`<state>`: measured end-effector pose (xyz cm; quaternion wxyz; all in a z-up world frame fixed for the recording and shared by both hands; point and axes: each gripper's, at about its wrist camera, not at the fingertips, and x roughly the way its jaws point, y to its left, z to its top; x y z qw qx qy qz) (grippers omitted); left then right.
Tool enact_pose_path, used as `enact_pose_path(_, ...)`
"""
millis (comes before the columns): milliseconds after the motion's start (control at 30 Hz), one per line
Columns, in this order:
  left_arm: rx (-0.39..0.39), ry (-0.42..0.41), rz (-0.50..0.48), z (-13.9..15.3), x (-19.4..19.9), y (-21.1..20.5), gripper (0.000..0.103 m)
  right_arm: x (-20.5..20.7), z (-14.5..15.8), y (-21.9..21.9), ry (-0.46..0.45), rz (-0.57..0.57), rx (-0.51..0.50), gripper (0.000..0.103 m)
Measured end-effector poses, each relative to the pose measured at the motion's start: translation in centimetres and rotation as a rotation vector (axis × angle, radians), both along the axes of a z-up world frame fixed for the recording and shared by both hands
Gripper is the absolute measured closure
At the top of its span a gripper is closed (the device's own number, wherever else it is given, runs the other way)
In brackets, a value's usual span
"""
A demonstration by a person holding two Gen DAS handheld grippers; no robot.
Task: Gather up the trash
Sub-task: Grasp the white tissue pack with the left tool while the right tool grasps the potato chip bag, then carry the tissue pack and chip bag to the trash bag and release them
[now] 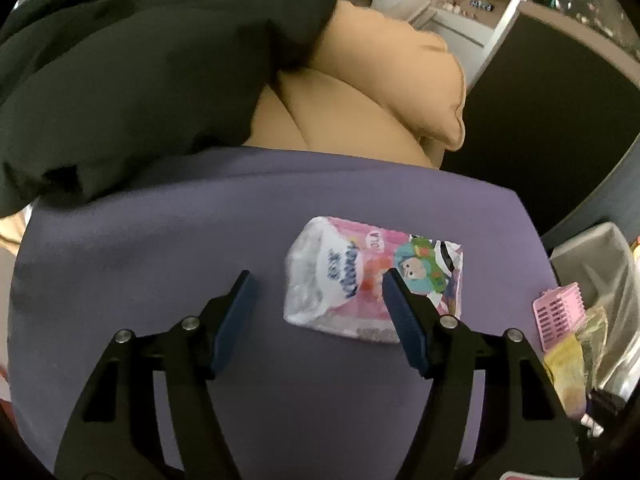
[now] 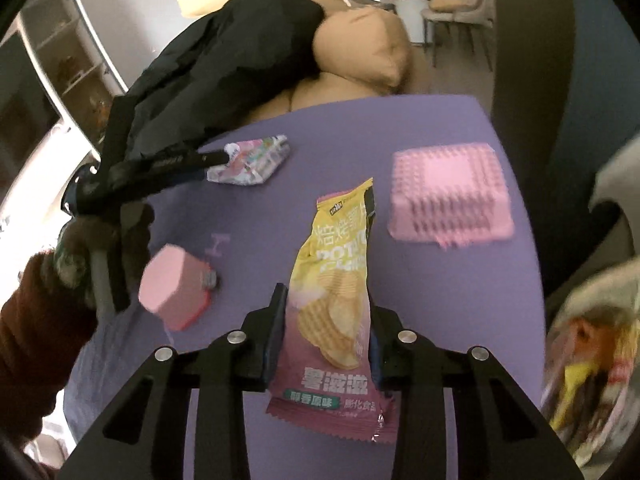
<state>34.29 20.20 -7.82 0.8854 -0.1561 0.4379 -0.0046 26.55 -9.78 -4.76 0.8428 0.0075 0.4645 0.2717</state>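
A pink tissue pack [image 1: 360,280] with a cartoon print lies on the purple surface [image 1: 160,260]. My left gripper [image 1: 318,276] hovers over it, open; the right finger overlaps the pack and the left finger stands clear of it. In the right wrist view the same gripper [image 2: 214,166] points at the near end of the tissue pack [image 2: 252,160]. My right gripper [image 2: 328,304] is shut on a yellow and pink potato chip bag [image 2: 336,280], held above the purple surface [image 2: 440,300], its sealed bottom edge hanging toward the camera.
An upturned pink basket [image 2: 448,196] and a pink box [image 2: 176,292] sit on the purple surface. A bag of wrappers [image 2: 592,360] gapes at the right edge. Behind lie a black jacket [image 2: 224,68] and tan cushions [image 2: 360,44]. A gloved hand [image 2: 80,256] holds the left gripper.
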Motion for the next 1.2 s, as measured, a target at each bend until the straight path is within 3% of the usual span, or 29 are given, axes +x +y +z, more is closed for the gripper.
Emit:
enact_pose_path(133,0.077,0.020,0.015,0.0,0.7,-1.3,0.045,-1.5,-0.4,-0.5,-0.045,-0.015,-0.031,0.070)
enact_pose_path(267,0.174,0.032,0.007,-0.1,0.9,-2.3,0.072,-2.2,-0.7,-0.3,-0.078,-0.013,-0.062,0.070)
enact_pose_path(333,0.173,0.039,0.011,0.0,0.8,-2.1,0.087,-2.2,-0.8,-0.3,-0.083,-0.012,-0.062,0.070)
enact_pose_path(533,0.135,0.011,0.025,1.2,-1.1,-1.1,0.089,-2.2,-0.9,-0.4,-0.084,-0.012,-0.048,0.070)
enact_pose_path(900,0.030,-0.142,0.073,5.9,-9.3,0.3,0.089,-2.3,-1.0,-0.4,-0.072,-0.011,-0.042,0.069)
enact_pose_path(1067,-0.002,-0.169,0.075,6.9,-12.5,0.5,0.089,-2.8,-0.9,-0.3,-0.067,0.003,-0.046,0.062)
enact_pose_path(1200,-0.024,-0.165,0.085,7.0,-14.2,0.4,0.089,-2.7,-0.8,-1.1,-0.002,0.022,0.023,0.055)
